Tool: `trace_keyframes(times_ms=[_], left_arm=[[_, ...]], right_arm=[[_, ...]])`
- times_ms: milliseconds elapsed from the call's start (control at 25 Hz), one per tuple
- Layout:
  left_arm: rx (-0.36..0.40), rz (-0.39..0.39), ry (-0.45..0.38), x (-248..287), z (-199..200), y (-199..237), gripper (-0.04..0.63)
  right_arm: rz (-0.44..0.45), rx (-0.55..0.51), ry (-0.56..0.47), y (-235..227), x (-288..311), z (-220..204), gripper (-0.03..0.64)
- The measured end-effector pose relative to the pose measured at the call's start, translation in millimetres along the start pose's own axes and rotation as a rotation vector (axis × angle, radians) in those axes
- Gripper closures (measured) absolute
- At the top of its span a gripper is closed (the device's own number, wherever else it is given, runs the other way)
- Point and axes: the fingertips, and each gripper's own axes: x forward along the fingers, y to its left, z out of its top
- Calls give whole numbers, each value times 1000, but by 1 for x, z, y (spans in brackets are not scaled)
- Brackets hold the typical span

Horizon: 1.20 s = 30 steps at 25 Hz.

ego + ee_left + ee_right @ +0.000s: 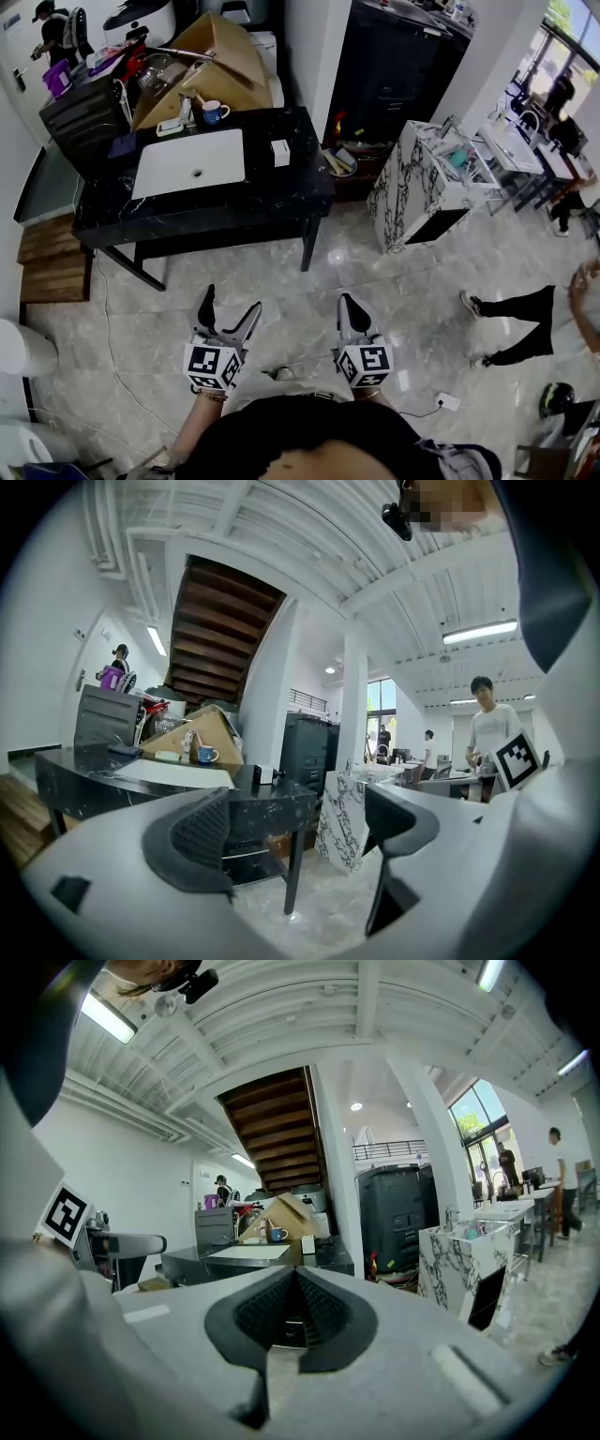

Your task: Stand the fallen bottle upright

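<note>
I cannot make out a fallen bottle in any view. A black table [281,197] stands ahead of me and carries a white slab [190,161], a blue mug [215,112] and a small white box [280,152]. A slim pale object [187,105] stands beside the mug, too small to identify. My left gripper [230,307] hangs over the floor short of the table, open with nothing between its jaws [295,832]. My right gripper [349,302] is level with it and shut on nothing [295,1307].
An open cardboard box [216,56] and a dark case [89,117] crowd the table's far side. A marble-patterned cabinet [422,183] stands to the right. A person's legs [516,309] are on the right, and a cable [122,356] and a white plug [447,401] lie on the floor.
</note>
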Motion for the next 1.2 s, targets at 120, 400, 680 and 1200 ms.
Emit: trace_keyframes(times_ms=[120, 400, 680, 1200], left_arm=[[24, 22, 6, 1, -2, -1, 164], [23, 38, -6, -1, 1, 3, 164], [24, 40, 8, 13, -4, 19, 164], [74, -67, -10, 136, 35, 65, 164]], right_arm=[[1, -5, 13, -7, -1, -4, 612], [32, -2, 39, -3, -2, -10, 612], [14, 3, 57, -12, 17, -20, 612], [-62, 5, 28, -51, 123, 19, 612]])
